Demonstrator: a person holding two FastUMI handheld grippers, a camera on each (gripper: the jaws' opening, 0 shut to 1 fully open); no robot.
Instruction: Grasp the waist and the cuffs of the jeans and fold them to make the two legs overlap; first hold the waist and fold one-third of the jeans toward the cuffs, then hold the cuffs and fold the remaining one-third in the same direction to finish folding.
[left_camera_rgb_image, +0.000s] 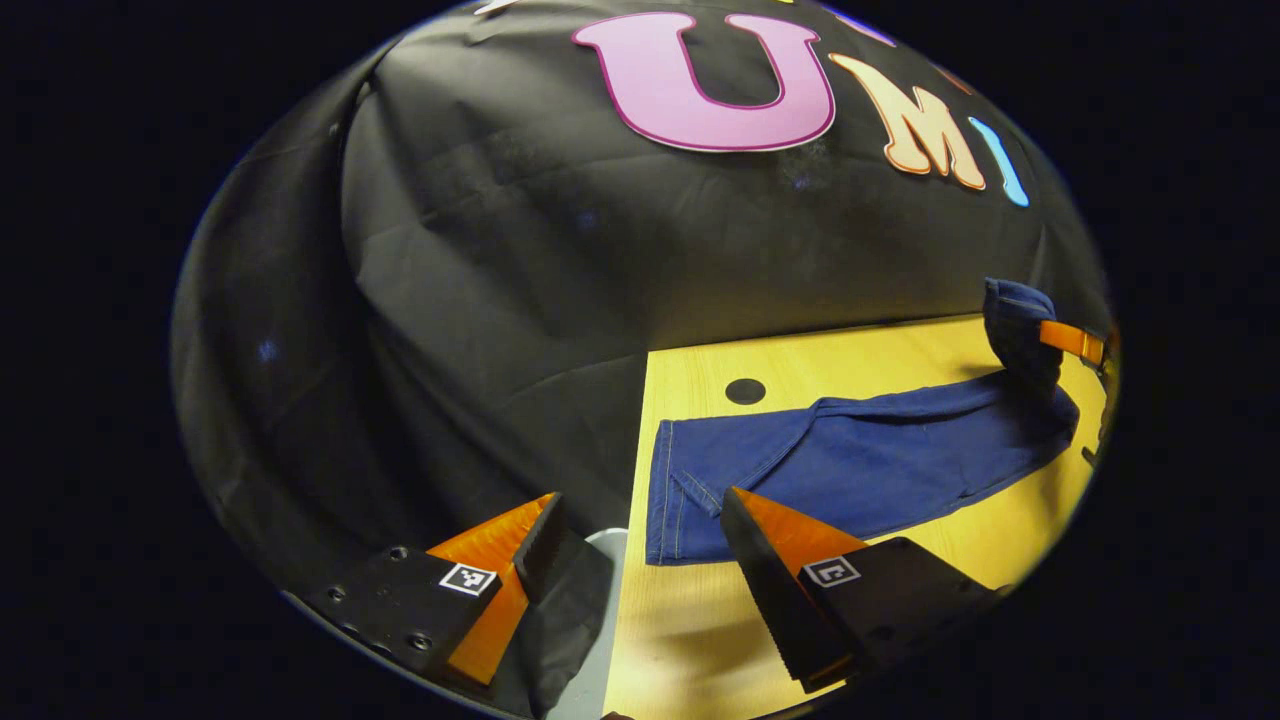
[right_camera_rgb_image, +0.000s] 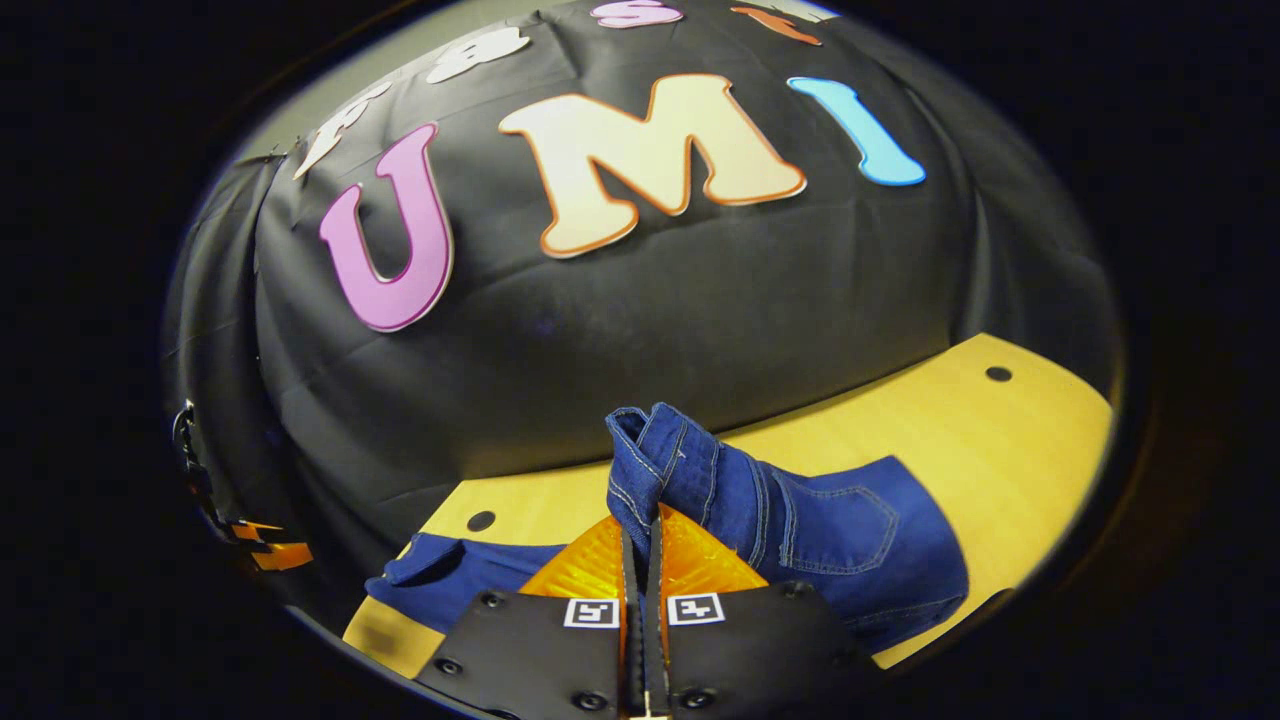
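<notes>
Blue jeans (left_camera_rgb_image: 860, 460) lie lengthwise on the yellow table (left_camera_rgb_image: 900, 350), with the cuffs (left_camera_rgb_image: 680, 500) nearest my left gripper. That left gripper (left_camera_rgb_image: 642, 500) hangs open over the cuff end and holds nothing; one finger is above the cuffs, the other beyond the table's edge. At the far end the waist (left_camera_rgb_image: 1015, 320) is lifted off the table. In the right gripper view, my right gripper (right_camera_rgb_image: 640, 525) is shut on the waistband (right_camera_rgb_image: 650, 450), which stands up bunched between its fingers. A back pocket (right_camera_rgb_image: 860, 520) shows beside it.
Black cloth walls close in the table on the far side and left. Small dark holes (left_camera_rgb_image: 745, 391) (right_camera_rgb_image: 998, 373) mark the tabletop. The table's short edge (left_camera_rgb_image: 640, 450) runs just beside the cuffs. A grey patch (left_camera_rgb_image: 600, 600) lies below that edge.
</notes>
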